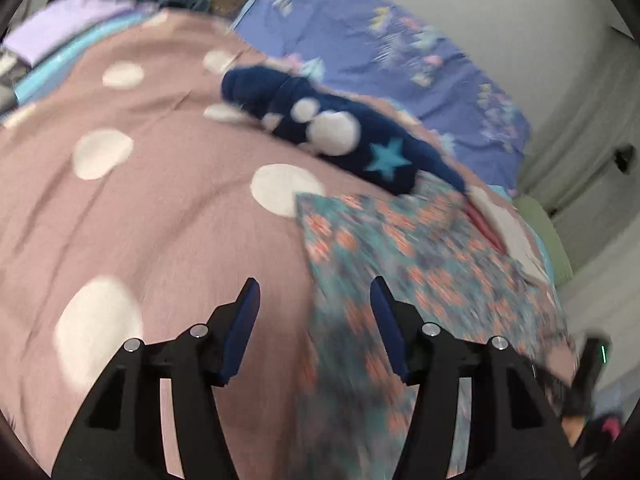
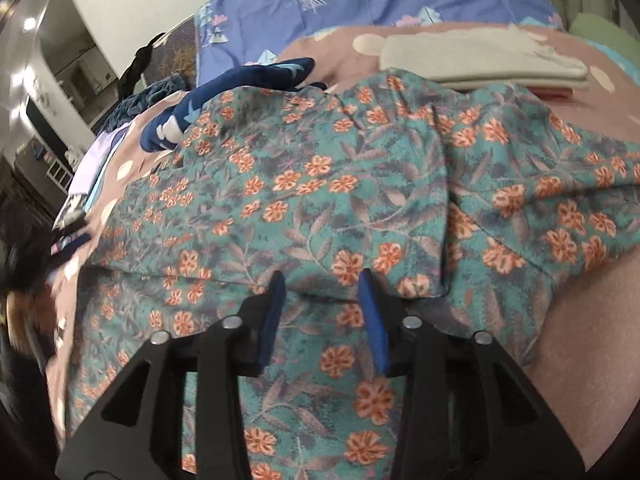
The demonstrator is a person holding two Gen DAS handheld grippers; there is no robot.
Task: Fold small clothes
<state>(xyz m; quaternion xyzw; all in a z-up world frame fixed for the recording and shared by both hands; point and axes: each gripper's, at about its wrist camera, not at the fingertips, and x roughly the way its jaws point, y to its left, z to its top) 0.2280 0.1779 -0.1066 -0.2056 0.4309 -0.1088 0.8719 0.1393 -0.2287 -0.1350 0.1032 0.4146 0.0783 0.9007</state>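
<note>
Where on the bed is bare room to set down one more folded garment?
The widest bare patch is the pink dotted bedspread, left of the floral garment and below the navy star garment. It is crowded on the right, where the folded beige piece borders the floral garment.

The floral cloth [image 1: 384, 264] is smeared by motion blur; a dark object [image 1: 592, 364] at the lower right, perhaps a gripper, is cut off.

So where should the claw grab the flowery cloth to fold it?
Probably at the near folded edge of the flowery cloth, the raised ridge right in front of the right claw. It lies flat on the pink dotted blanket, so come in low from the near side and pinch that ridge; the flat middle gives nothing to pinch.
</note>
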